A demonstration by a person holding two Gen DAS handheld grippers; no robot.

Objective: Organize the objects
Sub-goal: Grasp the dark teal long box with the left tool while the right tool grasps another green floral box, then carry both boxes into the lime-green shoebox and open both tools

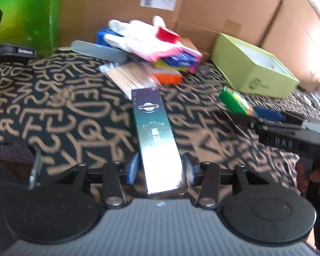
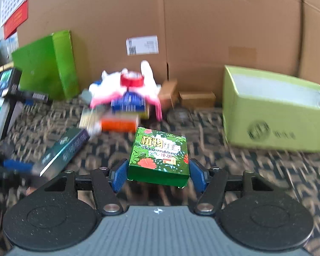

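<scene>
Ahead-right of both tools, the open lime box [image 2: 275, 115] shows only pale lining; the left tool [image 1: 160, 168] clamps a long dark box [image 1: 154, 128], the right tool [image 2: 159, 173] a green carton [image 2: 160, 155].

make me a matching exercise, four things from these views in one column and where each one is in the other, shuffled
Things:
1. long dark teal box
2. green floral box
3. red tape roll
4. light green open box

Places:
A. on top of the white and pink glove on the pile
B. between the right gripper fingers
C. on the patterned cloth, right of the pile
D. between the left gripper fingers

Pairs: 1-D, 2-B, 3-A, 4-C
</scene>
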